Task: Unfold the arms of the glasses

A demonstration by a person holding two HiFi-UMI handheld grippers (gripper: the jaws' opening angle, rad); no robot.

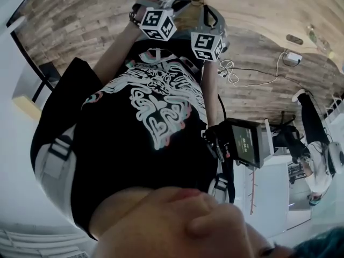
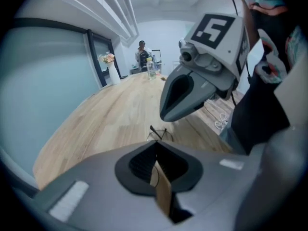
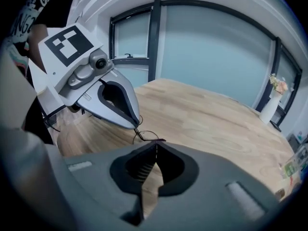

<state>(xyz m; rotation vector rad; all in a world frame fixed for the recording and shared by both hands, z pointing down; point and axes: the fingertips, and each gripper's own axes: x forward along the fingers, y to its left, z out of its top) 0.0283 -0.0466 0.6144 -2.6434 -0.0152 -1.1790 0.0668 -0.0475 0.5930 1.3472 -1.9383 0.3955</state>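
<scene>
Jaws pressed together on both sides: the left gripper (image 2: 155, 145) and the right gripper (image 3: 155, 146) meet tip to tip over a pale wooden table (image 3: 211, 114), with a pair of thin wire-rimmed glasses with round lenses and dark arms (image 3: 146, 137) held between them. In the right gripper view we see the left gripper's tip pinching the wire by one lens, while a dark arm end sits right at the right gripper's closed tips, apparently pinched there. We cannot tell whether the arms are folded or partly swung out.

We judge the grip the weak point. Each jaw pair holds only a sliver of wire, so a pull off the hinge's own arc could bend the frame or strain the hinge. A loosened pinch on either side would let the glasses twist or drop to the table.
</scene>
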